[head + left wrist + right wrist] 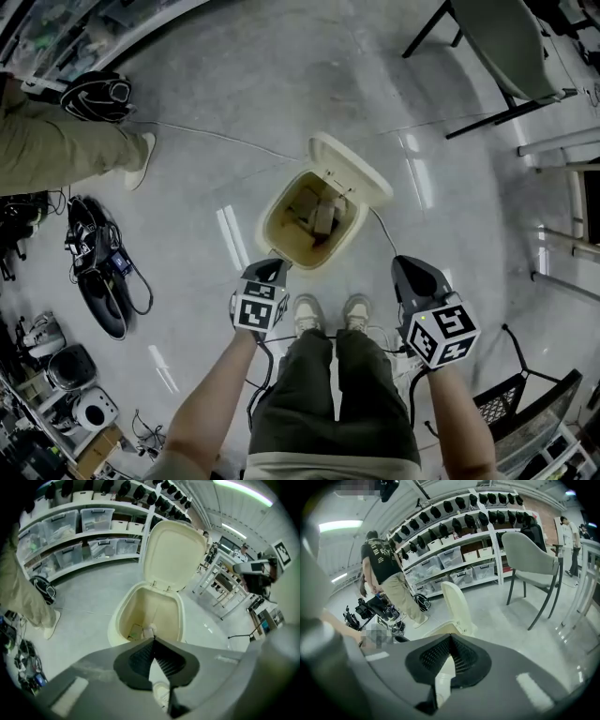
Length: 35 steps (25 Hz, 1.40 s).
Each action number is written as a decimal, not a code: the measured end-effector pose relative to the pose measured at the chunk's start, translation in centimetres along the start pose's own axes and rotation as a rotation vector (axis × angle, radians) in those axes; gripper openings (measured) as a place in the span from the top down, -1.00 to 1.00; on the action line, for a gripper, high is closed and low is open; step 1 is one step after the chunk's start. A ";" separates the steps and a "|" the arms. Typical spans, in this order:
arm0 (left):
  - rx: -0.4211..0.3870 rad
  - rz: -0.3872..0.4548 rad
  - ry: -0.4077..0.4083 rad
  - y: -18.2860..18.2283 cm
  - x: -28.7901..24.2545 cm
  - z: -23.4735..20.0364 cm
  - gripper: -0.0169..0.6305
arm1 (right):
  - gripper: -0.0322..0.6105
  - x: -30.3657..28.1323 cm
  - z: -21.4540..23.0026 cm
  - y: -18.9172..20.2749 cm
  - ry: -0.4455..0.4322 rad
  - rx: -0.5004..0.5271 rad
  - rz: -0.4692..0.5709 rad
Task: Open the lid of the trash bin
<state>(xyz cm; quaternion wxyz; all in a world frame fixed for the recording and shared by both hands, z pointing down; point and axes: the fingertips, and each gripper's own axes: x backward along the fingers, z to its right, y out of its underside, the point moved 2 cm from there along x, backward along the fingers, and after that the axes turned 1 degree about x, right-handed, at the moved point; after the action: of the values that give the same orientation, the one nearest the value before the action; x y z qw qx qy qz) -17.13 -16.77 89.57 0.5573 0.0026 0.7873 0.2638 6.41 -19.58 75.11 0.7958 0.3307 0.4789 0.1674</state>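
Note:
The cream trash bin (274, 208) stands on the floor just ahead of my feet, its lid (352, 169) swung up and back, so the inside shows with some cardboard scraps (323, 217) at the bottom. My left gripper (272, 270) hovers at the bin's near rim, shut with nothing in it. My right gripper (409, 266) hangs to the right of the bin, apart from it, also shut on nothing. The left gripper view looks over its closed tips (153, 639) into the bin (123, 613) under the raised lid (173, 555). The right gripper view shows the lid (457, 603) edge-on beyond its closed tips (450, 636).
A person in khaki trousers (56, 150) stands at the left by a black helmet (96, 96). Cables and gear (98, 277) lie on the floor at left. A grey chair (511, 42) stands far right, a black mesh chair (525, 412) near right. Shelves of boxes (84, 531) line the wall.

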 end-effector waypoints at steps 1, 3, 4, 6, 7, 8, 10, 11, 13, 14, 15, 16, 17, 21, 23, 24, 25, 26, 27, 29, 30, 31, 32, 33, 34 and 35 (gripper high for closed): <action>-0.045 0.017 -0.002 -1.1 1.2 0.7 0.94 | 0.89 0.6 -0.2 -1.1 0.002 0.010 0.011; -0.123 0.055 -0.002 -3.0 3.9 2.0 0.94 | 0.89 2.0 -0.9 -3.1 0.010 0.040 0.031; -0.142 0.076 0.003 -4.1 5.4 2.7 0.94 | 0.89 2.7 -1.3 -4.1 0.015 0.058 0.039; -0.165 0.122 0.010 -6.5 8.9 4.0 0.94 | 0.89 4.5 -2.5 -6.0 0.015 0.080 0.061; -0.172 0.145 0.012 -7.7 10.6 4.6 0.94 | 0.89 5.5 -3.1 -7.0 0.011 0.084 0.073; -0.177 0.167 0.012 -8.9 12.4 5.1 0.94 | 0.89 6.6 -3.8 -8.0 0.006 0.092 0.084; -0.185 0.211 0.014 -11.1 15.9 6.1 0.94 | 0.89 8.9 -5.3 -10.1 0.004 0.126 0.102; -0.190 0.232 0.014 -12.2 17.7 6.6 0.94 | 0.89 10.2 -6.0 -11.2 0.003 0.143 0.110; -0.205 0.274 0.007 -14.3 21.3 7.5 0.94 | 0.89 12.7 -7.5 -13.2 -0.002 0.165 0.128; -0.214 0.294 0.001 -15.3 23.0 7.9 0.94 | 0.89 13.9 -8.2 -14.3 -0.007 0.172 0.138; -0.221 0.312 -0.005 -16.3 24.8 8.3 0.94 | 0.89 15.2 -8.8 -15.3 -0.012 0.177 0.149; -0.227 0.329 -0.009 -17.2 26.4 8.8 0.94 | 0.89 16.5 -9.5 -16.4 -0.018 0.181 0.161; -0.231 0.345 -0.008 -18.1 28.1 9.3 0.94 | 0.89 17.8 -10.1 -17.5 -0.025 0.186 0.176; -0.244 0.433 0.005 -21.4 34.5 11.9 0.94 | 0.89 22.5 -12.5 -21.9 -0.064 0.202 0.253; -0.259 0.479 0.001 -22.8 37.6 13.1 0.94 | 0.89 24.6 -13.5 -24.1 -0.069 0.225 0.297; -0.269 0.502 -0.002 -23.3 39.0 13.6 0.94 | 0.89 25.6 -14.1 -25.0 -0.069 0.237 0.321; -0.280 0.524 -0.006 -23.9 40.4 14.1 0.94 | 0.89 26.6 -14.6 -25.9 -0.071 0.246 0.345; -0.292 0.546 -0.009 -24.3 41.8 14.6 0.94 | 0.89 27.6 -15.2 -26.8 -0.074 0.251 0.368; -0.303 0.565 -0.013 -24.6 43.1 15.0 0.94 | 0.89 28.6 -15.9 -27.6 -0.081 0.253 0.392; -0.322 0.599 -0.022 -25.1 45.4 15.7 0.94 | 0.89 30.8 -17.4 -29.3 -0.103 0.258 0.443; -0.327 0.614 -0.024 -25.3 46.5 16.2 0.94 | 0.89 32.0 -18.1 -30.1 -0.114 0.265 0.466; -0.330 0.630 -0.024 -25.4 47.5 16.7 0.94 | 0.89 33.2 -18.8 -30.9 -0.122 0.273 0.486; -0.333 0.648 -0.025 -25.5 48.5 17.2 0.94 | 0.89 34.4 -19.4 -31.6 -0.127 0.283 0.506; -0.336 0.672 -0.029 -25.7 49.6 17.5 0.94 | 0.89 35.5 -20.0 -32.2 -0.130 0.293 0.527; -0.339 0.704 -0.037 -25.9 50.7 17.8 0.94 | 0.89 36.5 -20.6 -32.9 -0.131 0.302 0.550; -0.341 0.738 -0.047 -26.0 51.9 17.9 0.94 | 0.89 37.4 -21.1 -33.4 -0.131 0.310 0.574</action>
<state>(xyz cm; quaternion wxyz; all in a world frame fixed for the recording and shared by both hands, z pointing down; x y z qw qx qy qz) -13.50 -16.33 28.88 0.4353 0.1987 0.6656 0.5727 4.44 -14.29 20.94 0.6857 0.5791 0.3338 0.2883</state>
